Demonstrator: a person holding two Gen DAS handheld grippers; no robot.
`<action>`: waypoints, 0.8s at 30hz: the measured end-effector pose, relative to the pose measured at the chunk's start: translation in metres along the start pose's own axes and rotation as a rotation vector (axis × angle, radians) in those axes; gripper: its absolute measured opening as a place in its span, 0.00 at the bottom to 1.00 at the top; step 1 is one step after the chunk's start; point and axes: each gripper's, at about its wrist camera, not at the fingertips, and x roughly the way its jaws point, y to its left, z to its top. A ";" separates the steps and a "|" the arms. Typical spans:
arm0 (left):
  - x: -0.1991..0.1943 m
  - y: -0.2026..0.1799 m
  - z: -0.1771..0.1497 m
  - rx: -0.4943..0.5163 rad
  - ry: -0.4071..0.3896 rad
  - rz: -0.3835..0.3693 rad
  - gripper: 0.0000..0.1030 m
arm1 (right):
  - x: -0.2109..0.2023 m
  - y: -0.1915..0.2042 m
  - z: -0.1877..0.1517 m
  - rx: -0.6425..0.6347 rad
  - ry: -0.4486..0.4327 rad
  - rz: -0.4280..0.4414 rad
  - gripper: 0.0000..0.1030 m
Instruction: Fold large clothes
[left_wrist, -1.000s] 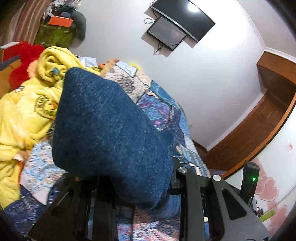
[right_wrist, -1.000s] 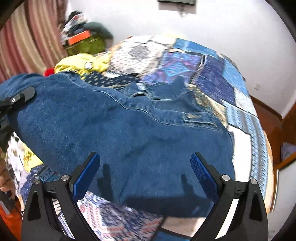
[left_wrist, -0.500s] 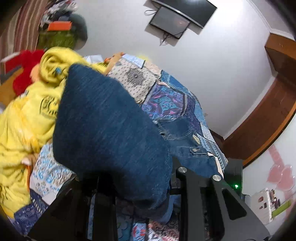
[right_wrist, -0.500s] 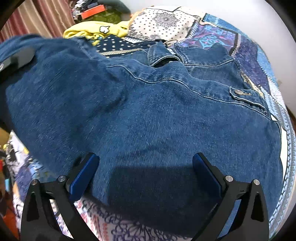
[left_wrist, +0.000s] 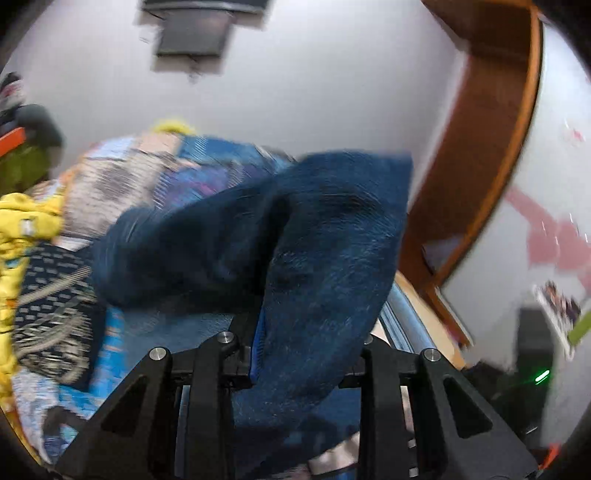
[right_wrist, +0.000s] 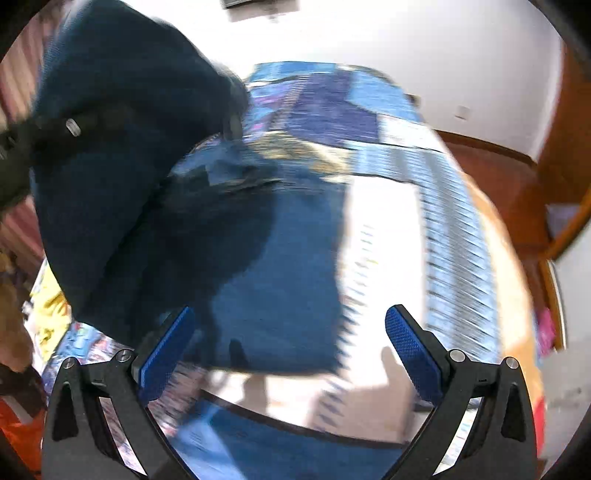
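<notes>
1. Denim garment (left_wrist: 325, 258) — large, dark blue; one part raised in the air, the rest spread on the bed (right_wrist: 417, 206) with its patchwork cover. Both views are blurred.
2. Left claw (left_wrist: 306, 354) — clenched on a thick fold of the denim, which drapes over its fingers and hangs forward across the bed.
3. Right claw (right_wrist: 288, 343) — released, jaws wide apart, nothing between the blue pads (right_wrist: 410, 347); it hovers above the flat part of the denim near the bed's edge.
4. Step in hand, as judged — one side of the garment is being carried across the flat portion to make a fold; the fold is not yet laid.
5. Next move, as judged — lower the lifted layer so its edges meet those of the layer beneath, then let go; the free right claw could pin or smooth the lower layer — heavy denim tends to drag what lies under it.
6. Also present — yellow clothing (left_wrist: 22, 221) and a dark patterned cloth (left_wrist: 55, 295) at the bed's left side, clear of the fold.
</notes>
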 end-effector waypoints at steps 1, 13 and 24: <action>0.011 -0.008 -0.006 0.025 0.036 -0.007 0.26 | -0.005 -0.011 -0.004 0.020 0.000 -0.013 0.99; 0.043 -0.037 -0.079 0.285 0.289 -0.016 0.29 | -0.047 -0.078 -0.033 0.160 -0.012 -0.096 0.99; -0.025 -0.022 -0.074 0.229 0.277 -0.025 0.69 | -0.084 -0.031 -0.007 0.050 -0.150 -0.015 0.99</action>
